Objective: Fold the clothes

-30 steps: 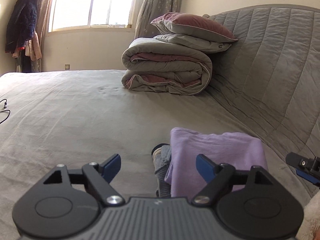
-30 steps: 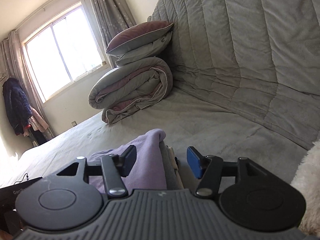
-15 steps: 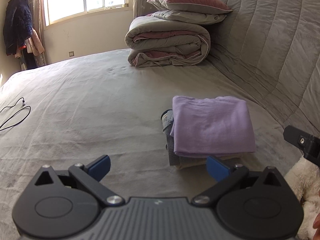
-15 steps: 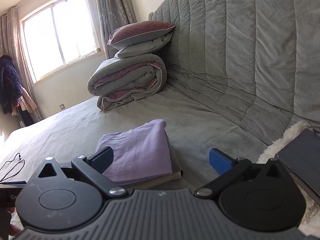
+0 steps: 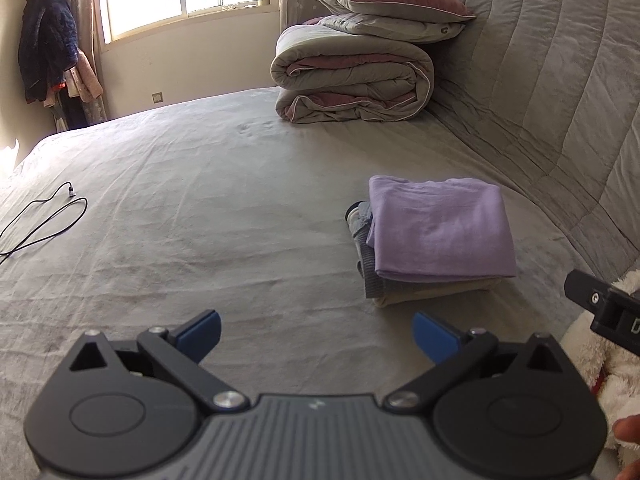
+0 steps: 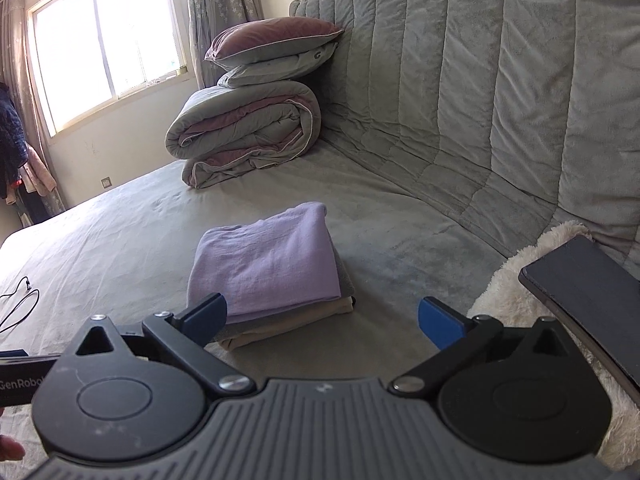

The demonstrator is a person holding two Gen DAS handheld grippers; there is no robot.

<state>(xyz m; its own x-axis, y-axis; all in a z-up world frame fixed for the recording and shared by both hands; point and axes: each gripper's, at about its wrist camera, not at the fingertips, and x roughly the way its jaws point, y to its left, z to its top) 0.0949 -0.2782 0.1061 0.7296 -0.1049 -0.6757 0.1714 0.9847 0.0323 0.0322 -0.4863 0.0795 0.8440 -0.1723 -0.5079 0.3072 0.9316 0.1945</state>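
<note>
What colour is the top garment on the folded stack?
Light purple, a plain lilac with no pattern. The top garment shows best in the right wrist view.

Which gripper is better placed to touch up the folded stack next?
Right, probably. The right gripper faces the purple top of the stack, open and empty. The left gripper, also open, points at bare bedsheet beside it.

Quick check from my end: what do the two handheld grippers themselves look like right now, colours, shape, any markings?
Both match: the left gripper and right gripper each have a ribbed dark grey body, two round black discs, black linkage arms with silver pivot screws, and blue finger pads. In the right wrist view, white "GenRobo" lettering shows on the other unit at the left edge. No cables or sleeves are visible.
</note>
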